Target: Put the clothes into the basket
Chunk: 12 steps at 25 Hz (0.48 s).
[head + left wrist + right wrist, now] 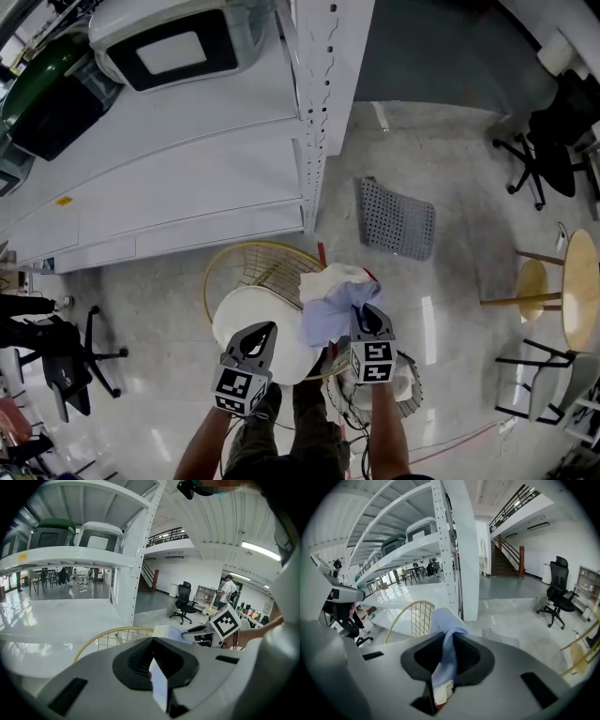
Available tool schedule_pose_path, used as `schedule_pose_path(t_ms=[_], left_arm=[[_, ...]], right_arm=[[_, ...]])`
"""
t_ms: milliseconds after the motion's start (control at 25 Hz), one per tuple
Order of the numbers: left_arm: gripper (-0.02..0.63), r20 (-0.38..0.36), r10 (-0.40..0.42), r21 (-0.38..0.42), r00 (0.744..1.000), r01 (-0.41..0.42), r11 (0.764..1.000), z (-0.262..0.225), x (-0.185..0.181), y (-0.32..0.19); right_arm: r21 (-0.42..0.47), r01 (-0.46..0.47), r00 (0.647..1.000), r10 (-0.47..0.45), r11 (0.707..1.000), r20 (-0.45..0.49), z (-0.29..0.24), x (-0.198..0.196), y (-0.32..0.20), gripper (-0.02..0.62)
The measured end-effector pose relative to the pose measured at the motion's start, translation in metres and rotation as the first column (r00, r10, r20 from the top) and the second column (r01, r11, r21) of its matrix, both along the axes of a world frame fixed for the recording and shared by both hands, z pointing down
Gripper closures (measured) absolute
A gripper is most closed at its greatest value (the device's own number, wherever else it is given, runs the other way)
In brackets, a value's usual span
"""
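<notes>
Glossy floor, basket half hidden, right tool clamping blue cloth, left tool pinching white cloth

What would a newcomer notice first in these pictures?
First, the light blue cloth held bunched in the right gripper, at the middle of the head view, by the rim of the yellow wire basket. Behind them a white shelf rack fills the upper left, with bins on it.

This is a big open work hall, part warehouse and part office. A tall white metal shelving rack carries lidded storage bins above a glossy floor (it mirrors the lights). Swivel office chairs stand about, and a staircase climbs to a railed mezzanine.
</notes>
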<state>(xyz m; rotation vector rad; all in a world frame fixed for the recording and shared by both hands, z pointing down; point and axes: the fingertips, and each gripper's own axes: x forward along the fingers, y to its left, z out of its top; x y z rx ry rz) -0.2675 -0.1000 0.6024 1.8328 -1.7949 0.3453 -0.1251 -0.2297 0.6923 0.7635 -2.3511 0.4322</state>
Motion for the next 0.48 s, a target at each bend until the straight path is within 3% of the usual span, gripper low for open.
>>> schedule_pose_path(t_ms=[480], left_arm=[[0.606, 0.053, 0.008, 0.108, 0.999, -0.014, 0.994, -0.068, -0.028, 0.021]], right_arm=[[0.113, -0.059, 0.987, 0.041, 0.992, 0.157, -0.111, -0.025, 0.008, 0.518]])
